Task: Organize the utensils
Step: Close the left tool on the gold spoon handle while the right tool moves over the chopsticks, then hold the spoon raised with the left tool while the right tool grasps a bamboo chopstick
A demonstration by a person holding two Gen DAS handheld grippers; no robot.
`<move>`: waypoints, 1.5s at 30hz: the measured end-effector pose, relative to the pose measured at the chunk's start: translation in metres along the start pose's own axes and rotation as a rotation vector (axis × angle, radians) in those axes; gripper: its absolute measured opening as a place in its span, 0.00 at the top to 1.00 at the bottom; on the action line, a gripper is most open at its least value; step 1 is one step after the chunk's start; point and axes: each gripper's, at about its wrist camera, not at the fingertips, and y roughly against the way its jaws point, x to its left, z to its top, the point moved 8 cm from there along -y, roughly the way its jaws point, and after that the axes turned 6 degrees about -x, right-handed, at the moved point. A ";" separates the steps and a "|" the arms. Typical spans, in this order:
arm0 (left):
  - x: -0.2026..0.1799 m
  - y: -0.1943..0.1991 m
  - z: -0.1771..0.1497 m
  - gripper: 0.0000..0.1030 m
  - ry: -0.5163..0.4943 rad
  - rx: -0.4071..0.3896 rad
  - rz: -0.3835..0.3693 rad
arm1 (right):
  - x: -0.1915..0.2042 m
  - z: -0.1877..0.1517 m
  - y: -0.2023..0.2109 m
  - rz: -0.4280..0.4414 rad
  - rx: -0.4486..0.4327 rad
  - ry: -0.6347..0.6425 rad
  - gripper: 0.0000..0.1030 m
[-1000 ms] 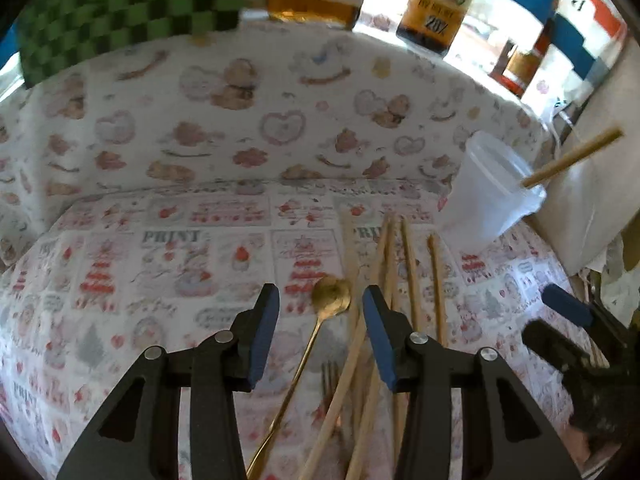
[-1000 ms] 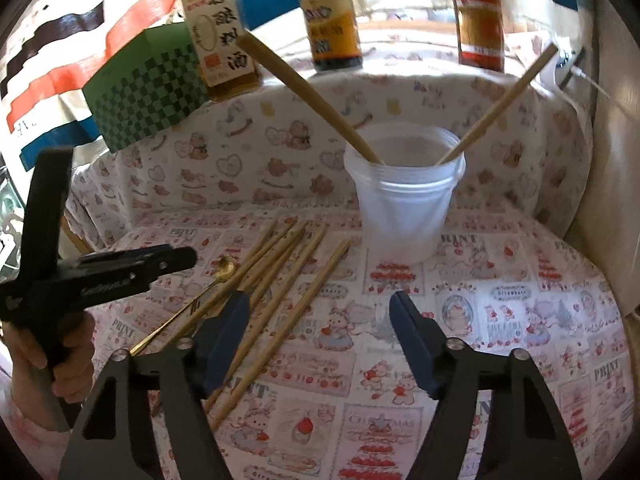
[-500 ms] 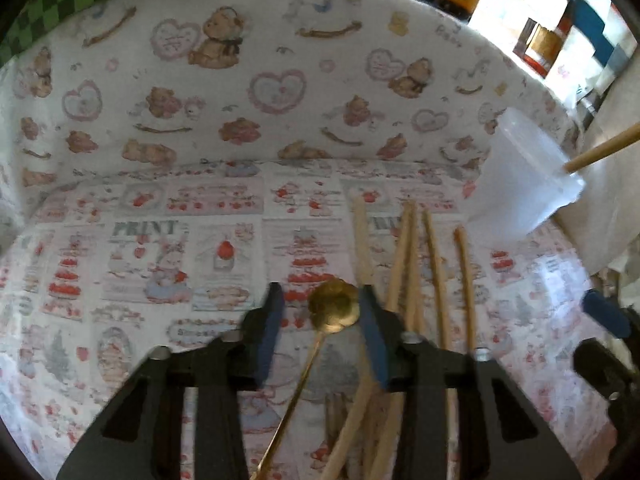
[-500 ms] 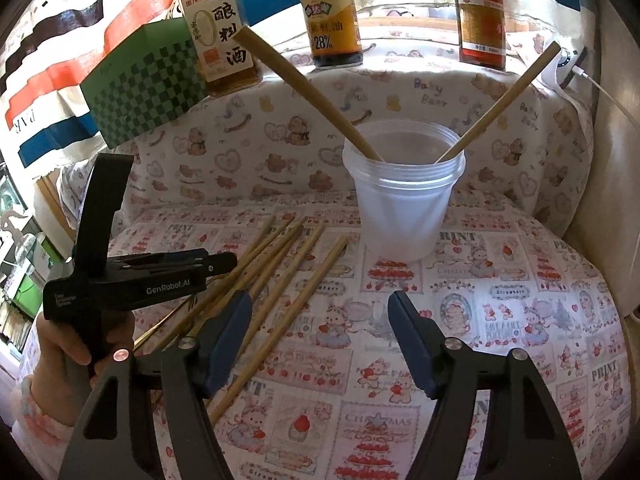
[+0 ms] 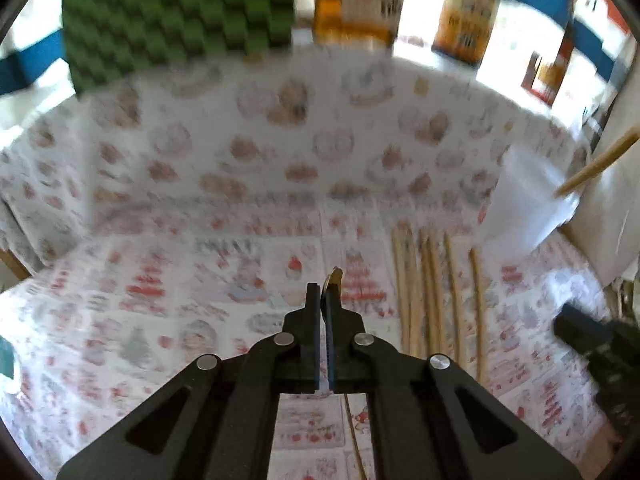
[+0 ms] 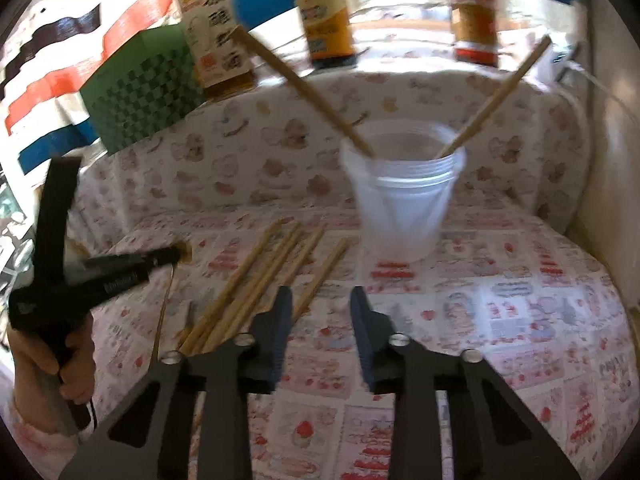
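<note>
Dangling thin and golden, spoon (image 5: 334, 280) in left hand-held gripper (image 5: 323, 300)

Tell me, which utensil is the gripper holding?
The gold spoon, pinched by its bowl in the left gripper. It alone is metal and lifted; the wooden chopsticks lie flat on the cloth.

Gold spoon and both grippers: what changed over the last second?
The left gripper has just closed on the gold metal spoon and lifted it. The right gripper has narrowed, empty. The clear plastic cup and loose wooden chopsticks stayed.
</note>
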 end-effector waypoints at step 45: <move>0.037 0.102 0.048 0.99 0.059 -0.494 0.185 | -0.014 -0.012 -0.023 -0.070 0.102 -0.027 0.40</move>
